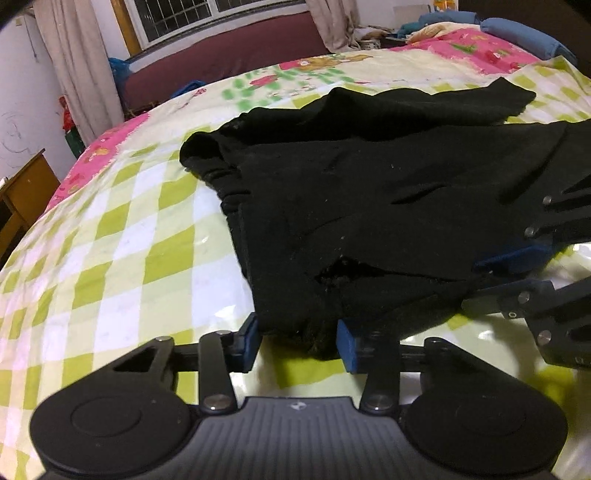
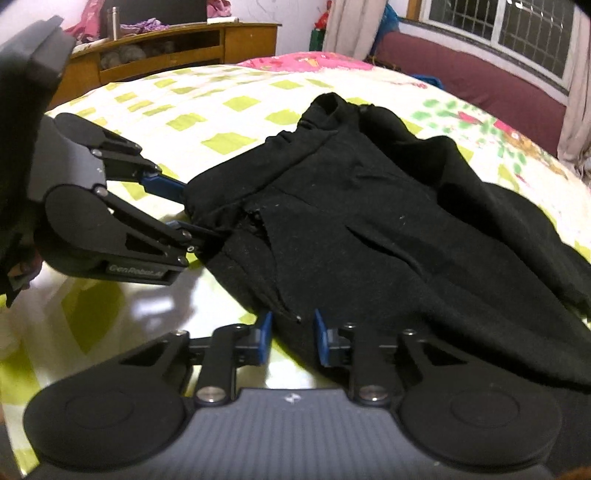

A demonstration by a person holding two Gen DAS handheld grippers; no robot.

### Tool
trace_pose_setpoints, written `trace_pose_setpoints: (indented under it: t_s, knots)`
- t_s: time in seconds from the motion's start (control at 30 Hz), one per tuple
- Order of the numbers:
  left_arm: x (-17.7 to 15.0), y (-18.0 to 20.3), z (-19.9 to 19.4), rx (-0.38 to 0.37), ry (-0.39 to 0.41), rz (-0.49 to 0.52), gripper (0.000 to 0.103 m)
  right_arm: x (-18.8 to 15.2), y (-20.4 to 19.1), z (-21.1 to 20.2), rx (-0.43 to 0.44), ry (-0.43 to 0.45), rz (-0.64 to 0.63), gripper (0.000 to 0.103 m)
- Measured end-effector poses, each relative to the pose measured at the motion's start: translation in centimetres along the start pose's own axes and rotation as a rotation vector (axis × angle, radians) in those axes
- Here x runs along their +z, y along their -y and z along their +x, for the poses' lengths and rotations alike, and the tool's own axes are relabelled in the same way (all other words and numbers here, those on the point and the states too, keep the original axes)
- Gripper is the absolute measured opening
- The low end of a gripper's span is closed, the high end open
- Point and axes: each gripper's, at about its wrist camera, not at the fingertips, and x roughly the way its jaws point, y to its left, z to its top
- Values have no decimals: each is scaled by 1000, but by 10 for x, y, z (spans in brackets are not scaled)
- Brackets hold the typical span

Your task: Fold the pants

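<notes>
Lying rumpled: black knit pants (image 1: 369, 206) on glossy checked sheet (image 1: 122, 236).

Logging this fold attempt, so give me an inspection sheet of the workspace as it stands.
Surface: bed with green-checked sheet.
Job's things: black pants, bunched, partly folded over.
Clutter: blue pillow and bedding at the far end.
Grippers: left gripper and right gripper, each with fingers apart astride the pants' near edge, not clamped.
Cables: nothing seen.
Surroundings: barred window, curtains, maroon couch, wooden cabinet.
</notes>
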Motion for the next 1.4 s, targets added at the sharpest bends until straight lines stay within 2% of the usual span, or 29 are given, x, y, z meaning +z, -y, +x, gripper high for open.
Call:
trace_pose_setpoints:
  t_s: [0.07,0.1,0.13,0.2,0.33,0.43,0.53,0.6,0.67,0.73,0.77,0.83,0.93,1.0,1.07,1.13,1.27,1.4]
  knots:
    - [-6,-10,-4,1,-22,-11,50,2,-9,-1,18,-5,-1,20]
    - [-12,-16,-6,6,-43,-19,31,3,-15,-1,18,-8,-12,20]
    - [-17,-22,-5,28,-76,-20,19,4,-21,1,32,-9,-14,20]
    - [-34,-34,-7,91,-98,-20,20,6,-30,5,68,-14,6,20]
    - [-47,-59,-26,145,-114,-76,20,13,-54,13,137,-1,15,20]
    - [-51,-68,-35,190,-123,-80,20,22,-73,17,191,17,0,21]
    - [-52,-69,-42,219,-121,-79,20,26,-81,20,206,16,-10,32]
    - [-48,-65,-48,209,-102,-82,21,22,-68,12,208,24,33,34]
    - [-41,-54,-52,180,-82,-86,21,14,-45,-4,187,41,102,38]
    - [-29,-35,-56,134,-49,-79,21,-5,-7,-28,124,60,195,47]
    - [-19,-23,-54,111,-30,-64,21,-19,17,-41,74,66,255,48]
    - [-2,5,-49,50,0,-38,21,-51,68,-64,-63,61,384,50]
    - [26,63,-38,-67,28,27,22,-114,158,-97,-330,18,614,51]
    - [41,103,-29,-110,40,81,22,-156,214,-118,-430,25,804,52]
    - [57,144,-23,-175,43,132,25,-193,259,-138,-457,70,984,54]
    - [71,180,-20,-237,40,165,26,-221,290,-150,-447,149,1104,54]
    - [91,245,-22,-298,72,275,26,-239,326,-146,-391,268,1193,59]
    - [105,280,-15,-336,76,326,27,-247,352,-135,-335,366,1270,63]
